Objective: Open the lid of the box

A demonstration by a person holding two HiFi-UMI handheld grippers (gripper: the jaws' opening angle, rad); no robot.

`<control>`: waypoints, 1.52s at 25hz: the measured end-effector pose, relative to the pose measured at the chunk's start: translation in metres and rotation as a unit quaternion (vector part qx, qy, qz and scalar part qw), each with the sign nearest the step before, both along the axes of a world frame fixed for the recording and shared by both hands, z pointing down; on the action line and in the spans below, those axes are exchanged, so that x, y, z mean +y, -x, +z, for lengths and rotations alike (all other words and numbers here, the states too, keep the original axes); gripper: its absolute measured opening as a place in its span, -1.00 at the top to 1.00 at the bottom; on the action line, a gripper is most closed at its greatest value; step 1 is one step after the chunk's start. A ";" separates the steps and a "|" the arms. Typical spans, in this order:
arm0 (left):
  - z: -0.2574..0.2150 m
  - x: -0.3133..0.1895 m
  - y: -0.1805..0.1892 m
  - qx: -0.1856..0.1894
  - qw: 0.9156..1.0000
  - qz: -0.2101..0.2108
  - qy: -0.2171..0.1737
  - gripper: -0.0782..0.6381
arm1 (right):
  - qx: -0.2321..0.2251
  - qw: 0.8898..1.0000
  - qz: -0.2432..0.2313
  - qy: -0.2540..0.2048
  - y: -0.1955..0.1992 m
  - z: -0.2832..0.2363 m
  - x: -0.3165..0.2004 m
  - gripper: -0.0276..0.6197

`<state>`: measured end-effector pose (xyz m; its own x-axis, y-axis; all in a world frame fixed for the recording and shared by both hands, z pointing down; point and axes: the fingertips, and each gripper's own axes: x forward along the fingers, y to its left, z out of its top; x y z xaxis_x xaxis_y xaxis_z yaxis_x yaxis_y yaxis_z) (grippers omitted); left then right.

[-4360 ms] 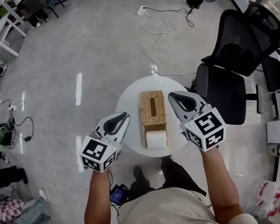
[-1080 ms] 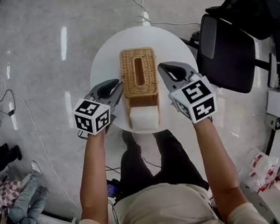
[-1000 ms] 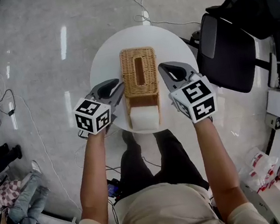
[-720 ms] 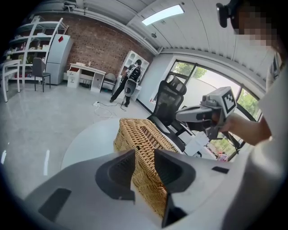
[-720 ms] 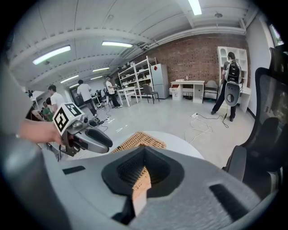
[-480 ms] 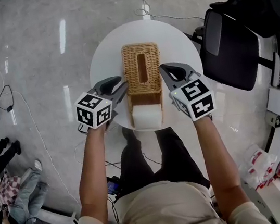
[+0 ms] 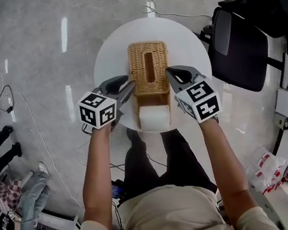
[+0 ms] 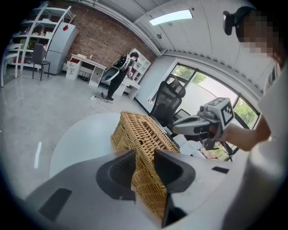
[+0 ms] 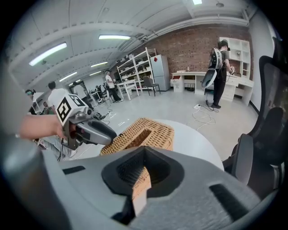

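Note:
A wicker box [image 7: 150,73] with a slot in its lid stands on a round white table [image 7: 187,45]. A white block [image 7: 153,117] lies at its near end. My left gripper [image 7: 128,91] is at the box's near left corner. In the left gripper view its jaws stand a little apart, with the wicker box [image 8: 146,173] edge filling the gap. My right gripper [image 7: 169,73] is shut, its tip against the box's right side. In the right gripper view a strip of the box [image 9: 140,179] shows through the slit between its jaws.
A black office chair [image 7: 239,48] stands close to the table's right side. Cables [image 7: 171,10] lie on the floor beyond the table. People stand at desks and shelves far off in both gripper views. My legs are under the table's near edge.
My left gripper has moved right, up to the box's left edge. The right gripper has closed the small gap to the box's right side. The box stays where it was.

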<state>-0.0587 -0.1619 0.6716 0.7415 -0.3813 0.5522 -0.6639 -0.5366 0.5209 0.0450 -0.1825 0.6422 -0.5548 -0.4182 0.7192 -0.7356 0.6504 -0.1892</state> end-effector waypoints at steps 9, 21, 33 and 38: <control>-0.006 0.003 0.002 0.001 1.000 -0.008 -0.016 0.48 | -0.003 1.000 -0.004 0.021 0.006 0.013 0.021 0.93; -0.002 0.007 -0.006 -0.009 1.000 -0.025 -0.017 0.48 | -0.014 0.999 -0.015 0.043 0.002 0.029 0.043 0.93; -0.014 -0.002 -0.009 -0.013 1.000 -0.010 -0.026 0.48 | -0.008 0.999 0.002 0.038 -0.009 0.024 0.031 0.93; -0.012 0.002 -0.009 -0.017 1.000 -0.010 -0.024 0.48 | -0.014 0.999 0.006 0.034 -0.006 0.022 0.028 0.93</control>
<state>-0.0498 -0.1595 0.6600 0.7154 -0.4219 0.5570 -0.6907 -0.5475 0.4724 0.0508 -0.1546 0.6639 -0.5709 -0.3754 0.7302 -0.7367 0.6267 -0.2538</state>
